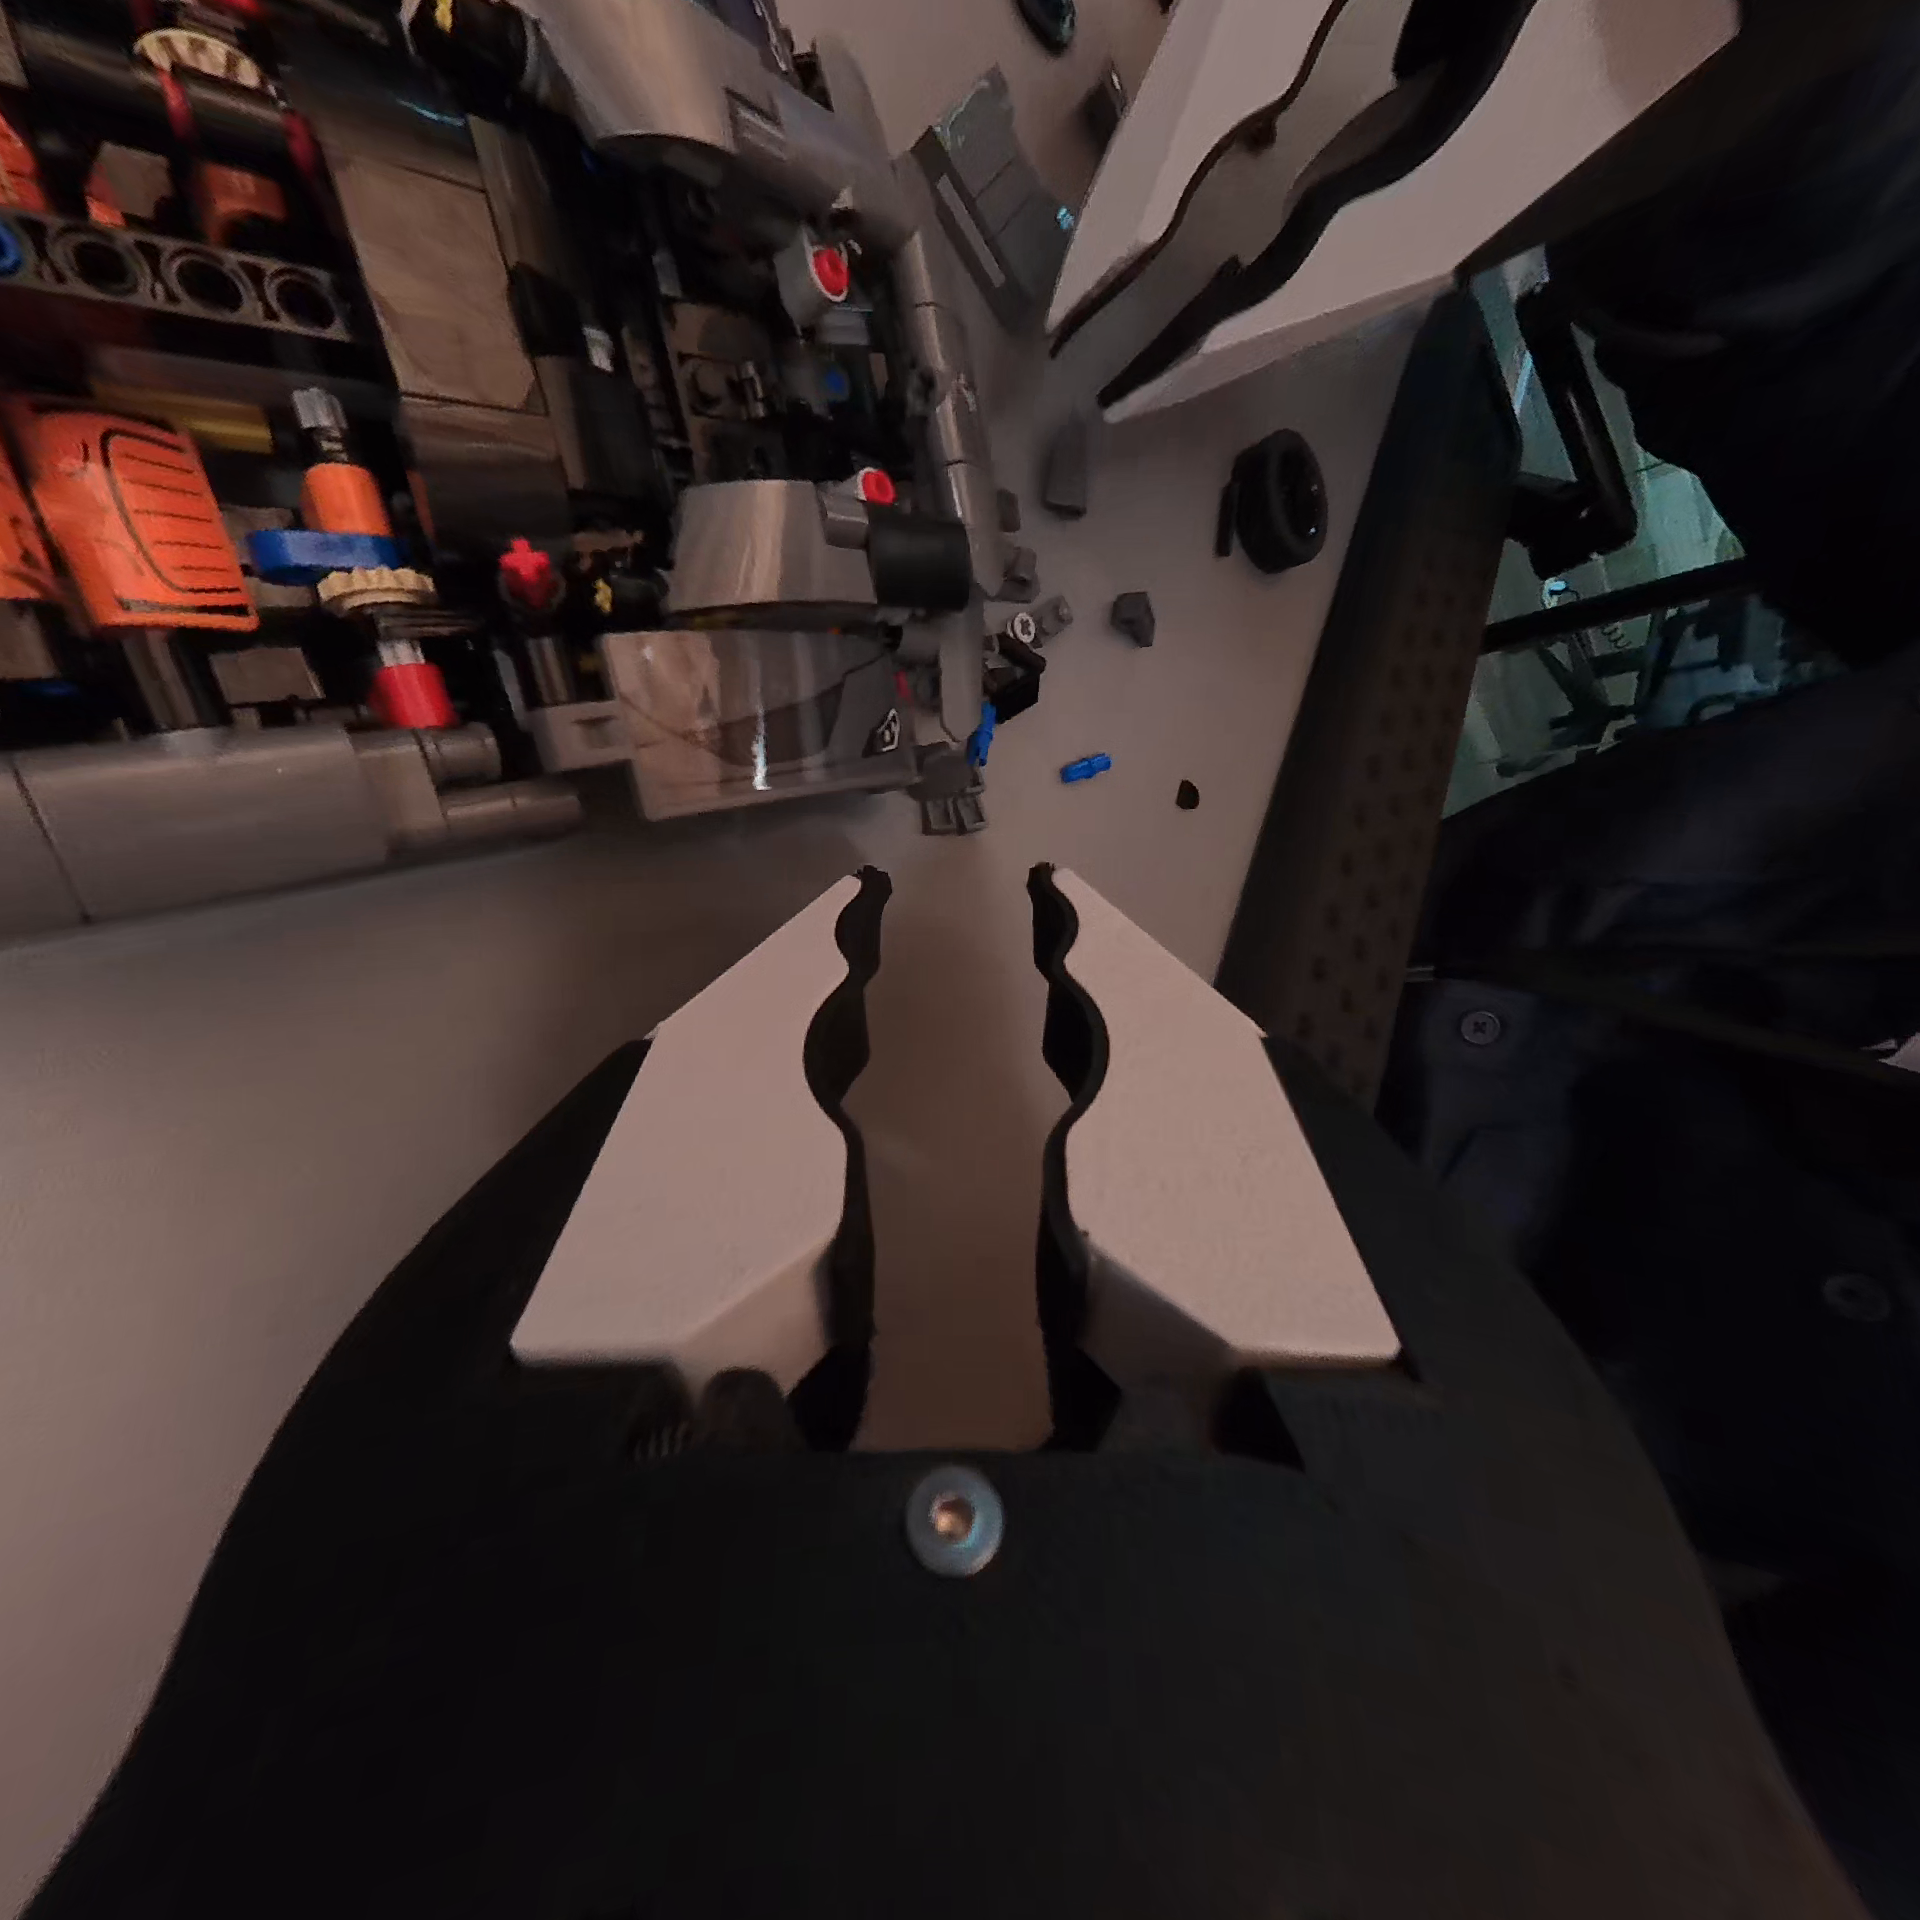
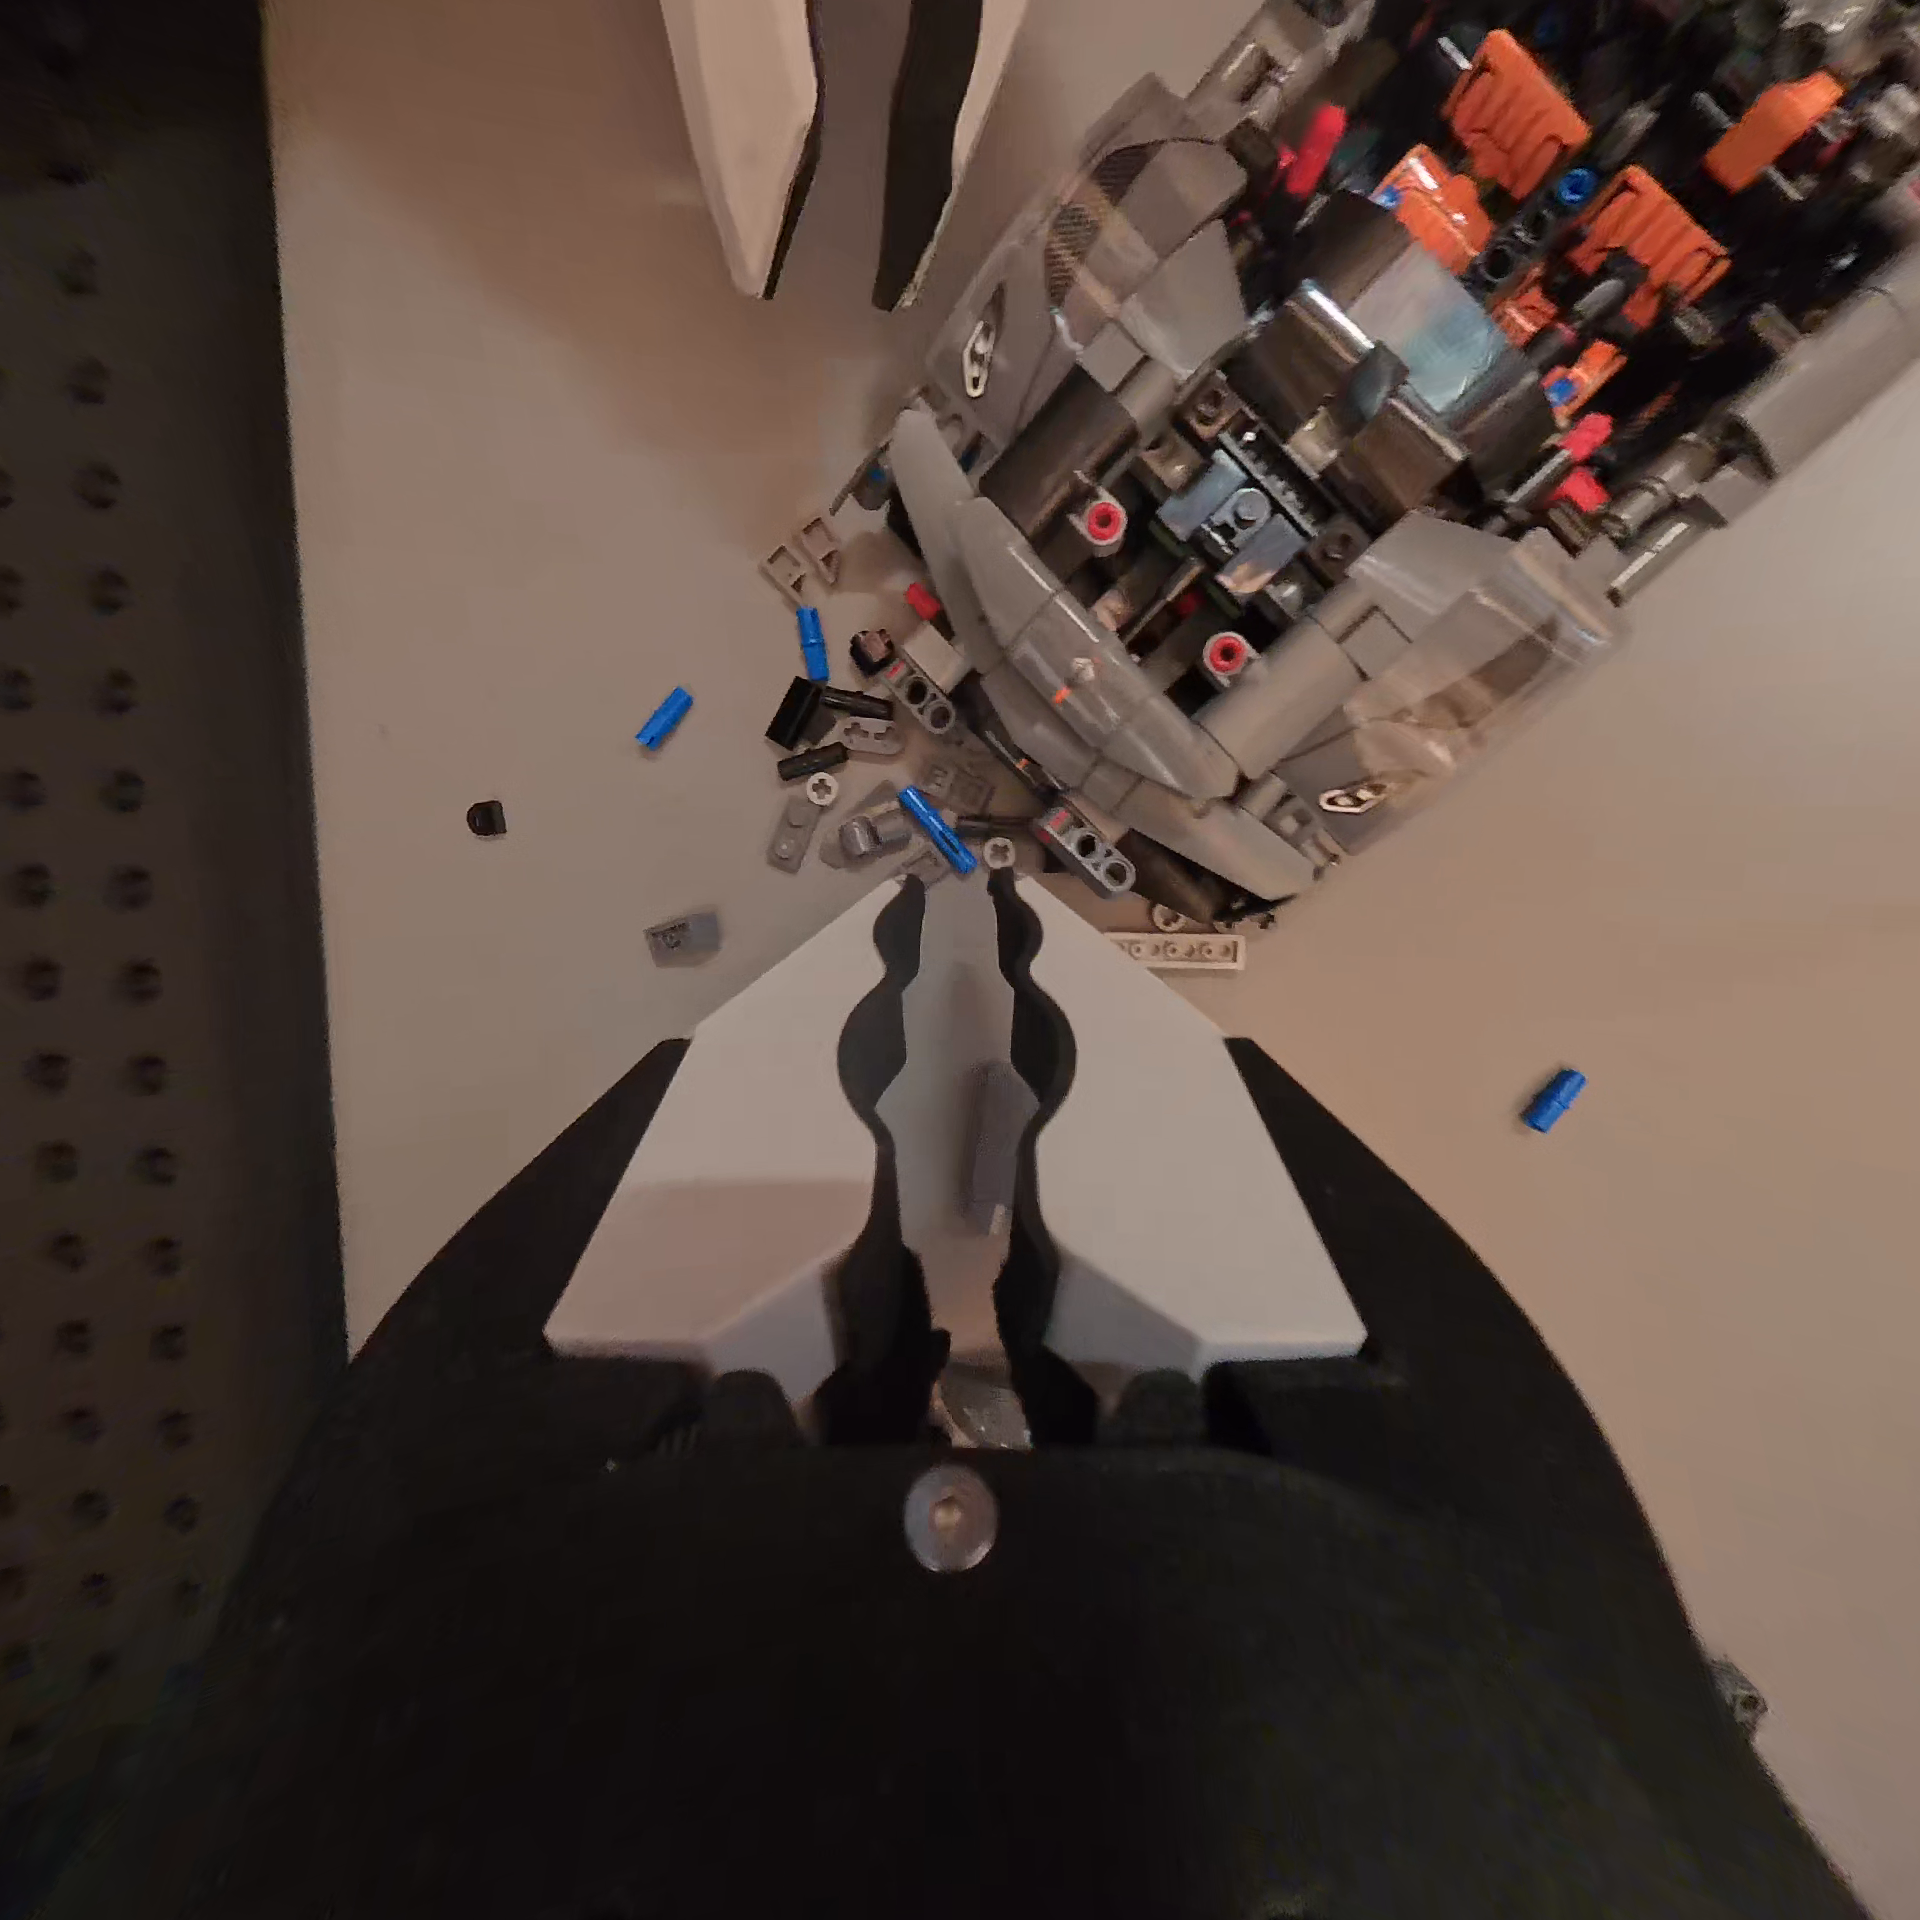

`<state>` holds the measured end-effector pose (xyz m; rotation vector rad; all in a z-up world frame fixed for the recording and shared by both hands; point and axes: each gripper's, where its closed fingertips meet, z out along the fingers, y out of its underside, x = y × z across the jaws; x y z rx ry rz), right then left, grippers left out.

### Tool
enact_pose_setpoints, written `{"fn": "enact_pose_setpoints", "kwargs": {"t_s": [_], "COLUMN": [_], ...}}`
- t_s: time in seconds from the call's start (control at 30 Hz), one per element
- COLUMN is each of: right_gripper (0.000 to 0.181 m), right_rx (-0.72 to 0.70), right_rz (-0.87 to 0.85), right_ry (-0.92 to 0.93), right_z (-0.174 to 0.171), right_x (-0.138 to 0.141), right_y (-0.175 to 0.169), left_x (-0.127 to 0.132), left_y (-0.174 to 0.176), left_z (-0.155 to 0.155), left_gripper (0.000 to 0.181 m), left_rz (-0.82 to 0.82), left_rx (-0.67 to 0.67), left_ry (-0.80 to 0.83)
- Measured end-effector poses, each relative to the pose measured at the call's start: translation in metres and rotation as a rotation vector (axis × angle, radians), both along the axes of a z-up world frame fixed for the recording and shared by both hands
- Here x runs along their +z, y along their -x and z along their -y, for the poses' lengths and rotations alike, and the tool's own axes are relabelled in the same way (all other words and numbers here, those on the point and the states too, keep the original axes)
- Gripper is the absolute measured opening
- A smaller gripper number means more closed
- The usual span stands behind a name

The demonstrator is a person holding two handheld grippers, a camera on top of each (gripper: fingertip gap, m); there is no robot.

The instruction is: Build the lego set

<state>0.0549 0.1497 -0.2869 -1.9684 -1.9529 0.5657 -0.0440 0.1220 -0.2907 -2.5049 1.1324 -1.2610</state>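
While the right gripper (image 2: 954,881) hovered with fingers slightly apart, gripping nothing, its tips sat just over the loose-parts pile (image 2: 883,758) on the white table (image 2: 499,540). Just beyond lay the grey lego car (image 2: 1299,499), orange parts inside. Left gripper (image 1: 958,875) was also parted and empty, near the car's side (image 1: 748,623); blue pin (image 1: 1085,768) beside it.

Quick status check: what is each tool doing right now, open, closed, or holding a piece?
Left tool: open, nothing between its fingers.
Right tool: open, empty, tips right at the loose pile of small pieces.
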Motion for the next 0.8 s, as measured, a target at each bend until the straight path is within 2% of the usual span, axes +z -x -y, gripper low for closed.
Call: {"fn": "enact_pose_setpoints", "kwargs": {"t_s": [0.2,0.37,0.8], "right_gripper": [0.013,0.013,0.012], "right_rx": [-0.006,0.011,0.026], "right_rz": [0.022,0.105,0.128], "right_ry": [0.014,0.042,0.038], "right_z": [-0.005,-0.001,0.002], "right_x": [0.005,-0.008,-0.013], "right_y": [-0.014,-0.026,-0.026], "left_x": [-0.005,-0.009,-0.008], "left_y": [-0.001,0.000,-0.013], "left_z": [-0.003,-0.003,0.000], "left_gripper": [0.026,0.027,0.029], "left_rz": [-0.024,-0.039,0.014], "left_rx": [0.000,-0.001,-0.002], "left_ry": [-0.025,-0.021,0.016]}}
